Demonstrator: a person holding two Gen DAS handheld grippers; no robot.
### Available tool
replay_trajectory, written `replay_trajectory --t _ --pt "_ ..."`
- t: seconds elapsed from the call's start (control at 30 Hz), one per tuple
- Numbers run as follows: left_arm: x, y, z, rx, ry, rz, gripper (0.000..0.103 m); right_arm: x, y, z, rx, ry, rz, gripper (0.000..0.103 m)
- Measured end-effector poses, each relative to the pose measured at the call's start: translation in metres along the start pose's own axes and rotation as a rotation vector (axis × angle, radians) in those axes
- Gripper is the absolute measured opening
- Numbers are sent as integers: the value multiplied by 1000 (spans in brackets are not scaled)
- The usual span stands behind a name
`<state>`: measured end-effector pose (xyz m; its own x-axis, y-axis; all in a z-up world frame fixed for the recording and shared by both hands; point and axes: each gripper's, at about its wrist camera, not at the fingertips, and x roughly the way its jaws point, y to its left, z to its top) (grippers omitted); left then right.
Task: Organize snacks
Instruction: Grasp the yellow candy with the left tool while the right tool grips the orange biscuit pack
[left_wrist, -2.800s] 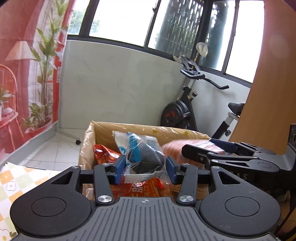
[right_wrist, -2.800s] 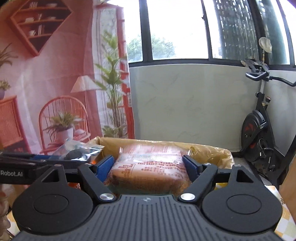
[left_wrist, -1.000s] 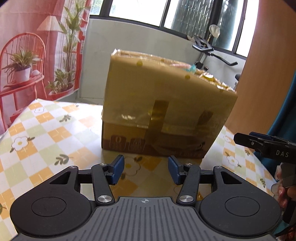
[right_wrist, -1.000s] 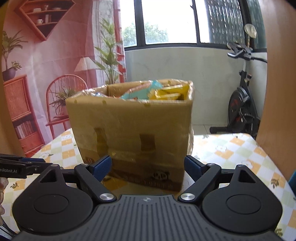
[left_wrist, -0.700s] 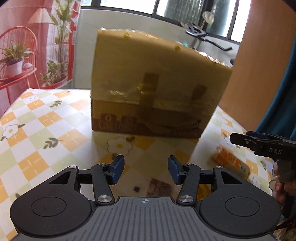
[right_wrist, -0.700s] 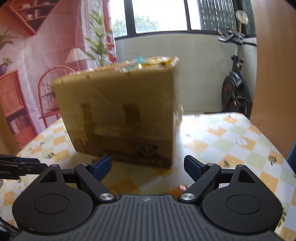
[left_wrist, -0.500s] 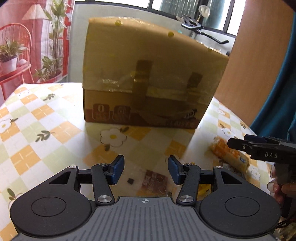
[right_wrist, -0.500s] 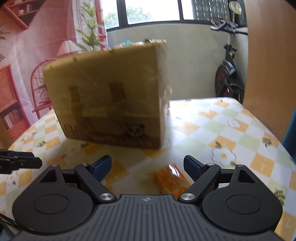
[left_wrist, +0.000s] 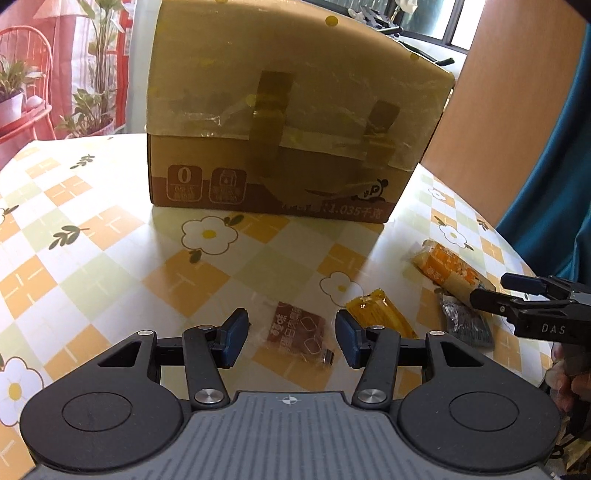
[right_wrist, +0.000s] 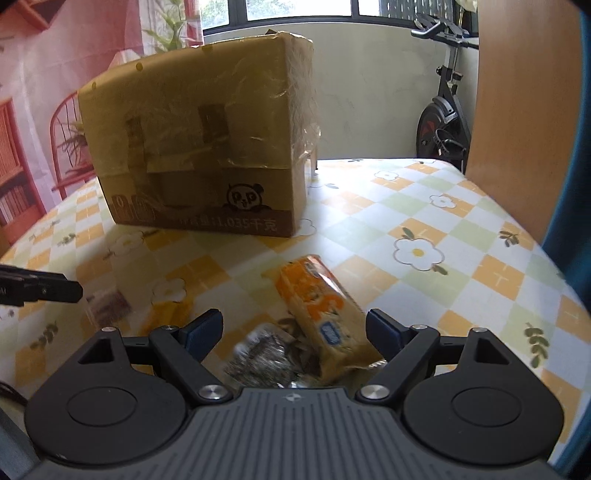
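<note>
The left gripper's (left_wrist: 291, 338) fingers (left_wrist: 233, 336) gape above a brown snack packet (left_wrist: 300, 336) on the tabletop (left_wrist: 110, 258), near the cardboard box (left_wrist: 291, 122). The right gripper's (right_wrist: 293, 332) fingers (right_wrist: 202, 330) are released over an orange biscuit pack (right_wrist: 320, 315) beside a dark packet (right_wrist: 264, 360).

Background items, far side of table

Exercise bike (right_wrist: 441, 122) at far right by the window (right_wrist: 295, 7); red chair (left_wrist: 26, 74) with potted plant (left_wrist: 11, 92) far left; wooden panel (right_wrist: 517, 110) right.
</note>
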<state>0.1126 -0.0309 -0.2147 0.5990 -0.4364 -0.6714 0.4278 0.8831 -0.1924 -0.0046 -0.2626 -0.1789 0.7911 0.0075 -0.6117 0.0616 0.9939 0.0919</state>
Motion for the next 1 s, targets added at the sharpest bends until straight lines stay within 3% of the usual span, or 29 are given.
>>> replay_trajectory --t 0.23,0.4,0.47,0.5,0.57,0.7,1.0 --pt "4 2 -3 -20 18 -3 55 13 -17 6 31 -2 -17 84" --pt "2 0 -5 -16 19 -30 53 38 -28 12 79 51 9 61" --pt "2 0 -6 -15 19 -51 48 43 -26 13 59 63 7 51" --pt "3 0 -6 -17 23 -59 42 42 -25 13 55 59 9 50" --pt "6 -1 -7 -23 35 -64 39 42 -21 12 48 56 13 46" --pt "10 0 -9 -41 58 -64 33 44 -11 10 54 52 51 45" --pt "14 0 -10 -44 78 -58 33 49 19 7 21 44 119 45"
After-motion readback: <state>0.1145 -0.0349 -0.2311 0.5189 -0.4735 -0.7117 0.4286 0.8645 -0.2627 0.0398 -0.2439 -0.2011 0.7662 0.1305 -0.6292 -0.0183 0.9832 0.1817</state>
